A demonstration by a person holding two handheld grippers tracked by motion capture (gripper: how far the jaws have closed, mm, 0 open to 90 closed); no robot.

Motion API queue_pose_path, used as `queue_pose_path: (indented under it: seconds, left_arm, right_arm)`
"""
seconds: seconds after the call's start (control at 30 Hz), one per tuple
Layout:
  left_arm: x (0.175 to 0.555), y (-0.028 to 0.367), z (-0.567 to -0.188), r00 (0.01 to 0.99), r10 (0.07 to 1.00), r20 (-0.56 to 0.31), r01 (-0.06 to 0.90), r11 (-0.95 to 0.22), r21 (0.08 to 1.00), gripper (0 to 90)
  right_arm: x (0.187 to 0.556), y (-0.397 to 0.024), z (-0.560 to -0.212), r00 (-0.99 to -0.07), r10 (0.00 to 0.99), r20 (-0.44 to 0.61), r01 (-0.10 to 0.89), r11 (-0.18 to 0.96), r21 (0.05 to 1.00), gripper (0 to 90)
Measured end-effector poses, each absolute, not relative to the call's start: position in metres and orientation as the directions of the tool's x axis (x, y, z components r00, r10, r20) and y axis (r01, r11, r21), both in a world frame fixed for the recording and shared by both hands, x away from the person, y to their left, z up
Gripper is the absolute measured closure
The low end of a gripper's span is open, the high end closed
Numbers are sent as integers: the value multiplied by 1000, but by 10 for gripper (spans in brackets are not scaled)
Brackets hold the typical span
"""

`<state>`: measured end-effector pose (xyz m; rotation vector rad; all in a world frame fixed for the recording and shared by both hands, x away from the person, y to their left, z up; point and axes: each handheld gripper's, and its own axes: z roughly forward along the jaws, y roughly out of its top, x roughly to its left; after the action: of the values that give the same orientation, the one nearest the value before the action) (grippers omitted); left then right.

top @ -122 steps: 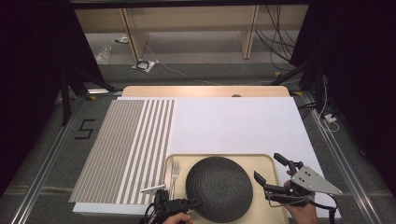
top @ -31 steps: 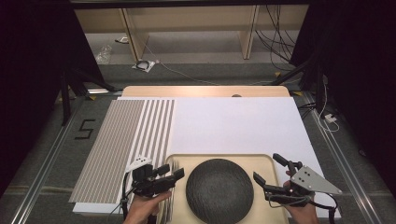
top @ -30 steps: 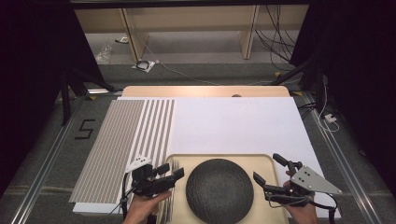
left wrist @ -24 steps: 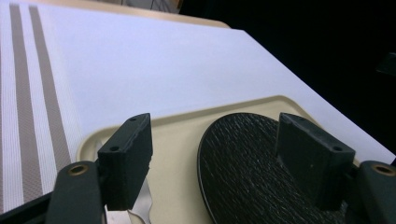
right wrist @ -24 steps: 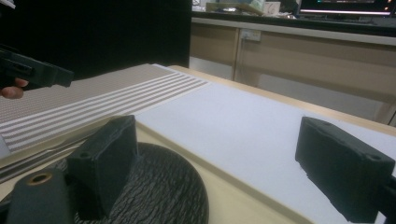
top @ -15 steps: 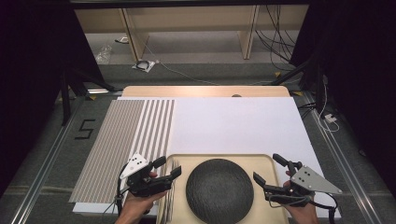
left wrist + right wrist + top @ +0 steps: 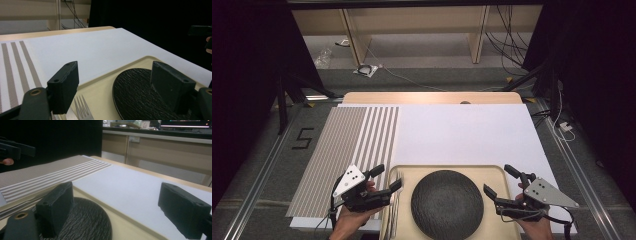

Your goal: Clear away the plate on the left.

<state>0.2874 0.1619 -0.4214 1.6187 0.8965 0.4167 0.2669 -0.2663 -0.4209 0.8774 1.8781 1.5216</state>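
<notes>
Left gripper [image 7: 381,180] has just been opening, nothing between its jaws, over the fork [image 7: 83,110] at the tray's [image 7: 402,172] left edge beside the plate [image 7: 447,204]; right gripper [image 7: 507,181] spread, empty; fork likely light, stiff, slippery, so pinch mid-handle

We've got a round black plate with a rough, bark-like ridged texture [image 7: 447,204] on a pale cream plastic tray [image 7: 492,172], next to a shiny silver metal fork [image 7: 82,112]. Under them is a plain white tablecloth [image 7: 462,130] whose left part carries grey-brown stripes in a fine zigzag weave [image 7: 347,145]. Both hand-held grippers, left [image 7: 382,181] and right [image 7: 501,182], look matte black with light grey plates.
</notes>
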Motion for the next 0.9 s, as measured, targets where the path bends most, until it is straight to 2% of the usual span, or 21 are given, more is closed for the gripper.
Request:
queue_pose_path:
  seconds: [0.13, 0.6, 0.9]
  left_arm:
    - [287, 165, -421, 647, 737, -198, 305, -11, 952, 212]
    - [281, 166, -424, 651, 752, -106, 224, -56, 973, 162]
    - [282, 168, -425, 651, 750, -115, 225, -46, 973, 161]
  right_arm:
    - [267, -267, -421, -627, 779, -22, 141, 141, 980, 138]
    - [267, -267, -421, -627, 779, -22, 138, 138, 981, 138]
    - [267, -267, -421, -626, 780, -22, 139, 139, 981, 138]
